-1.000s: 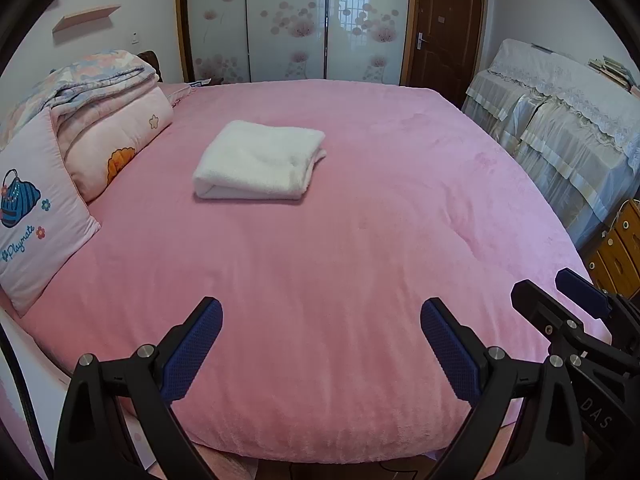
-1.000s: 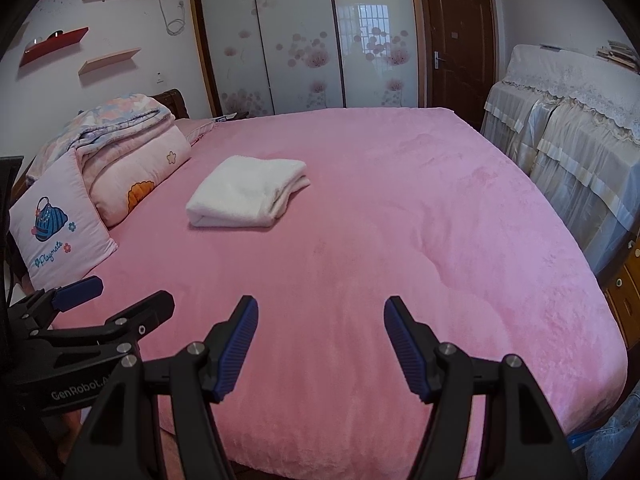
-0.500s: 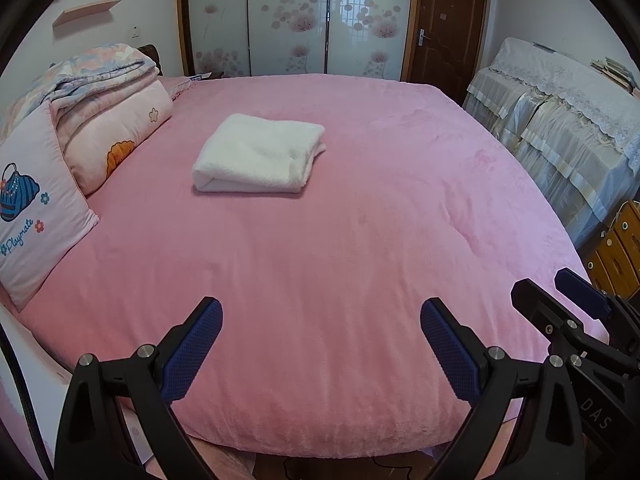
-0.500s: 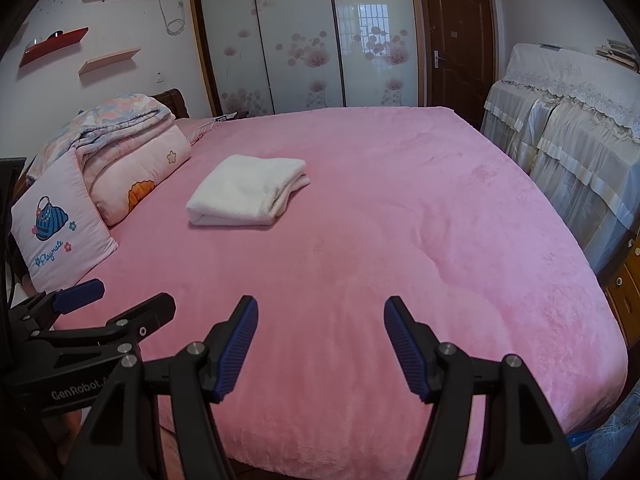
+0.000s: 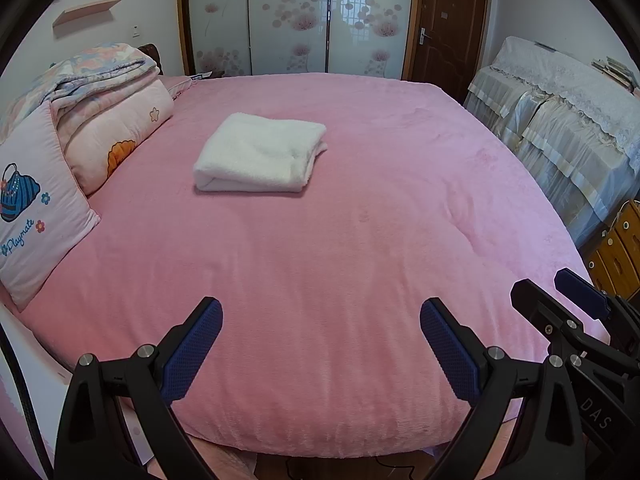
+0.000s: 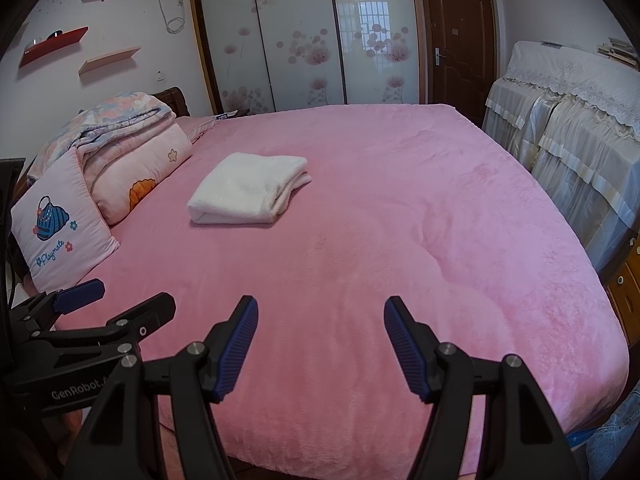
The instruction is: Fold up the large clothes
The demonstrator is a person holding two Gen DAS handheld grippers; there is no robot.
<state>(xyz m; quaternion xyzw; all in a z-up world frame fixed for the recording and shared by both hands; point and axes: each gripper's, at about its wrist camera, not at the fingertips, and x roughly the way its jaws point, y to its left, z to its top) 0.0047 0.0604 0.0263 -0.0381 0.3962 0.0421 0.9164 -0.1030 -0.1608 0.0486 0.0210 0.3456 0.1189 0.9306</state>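
A white fluffy garment [image 5: 258, 154] lies folded into a neat rectangle on the pink bed [image 5: 340, 264], left of the middle and toward the far side; it also shows in the right wrist view [image 6: 250, 188]. My left gripper [image 5: 320, 344] is open and empty, over the near edge of the bed and well short of the garment. My right gripper [image 6: 320, 344] is open and empty too, over the same near edge. Each gripper shows in the other's view: the right one at the lower right [image 5: 576, 308], the left one at the lower left [image 6: 92, 312].
Pillows [image 5: 36, 208] and a folded quilt [image 5: 104, 80] are stacked at the bed's left side. Cloth-covered furniture [image 5: 560, 128] stands along the right, with a wooden drawer unit [image 5: 616, 248] near it. A sliding wardrobe [image 5: 292, 20] and a door [image 5: 444, 28] are at the back.
The left wrist view has tilted down a little, so the bed's near edge sits higher in the frame. The right gripper has barely moved. The folded garment has not moved.
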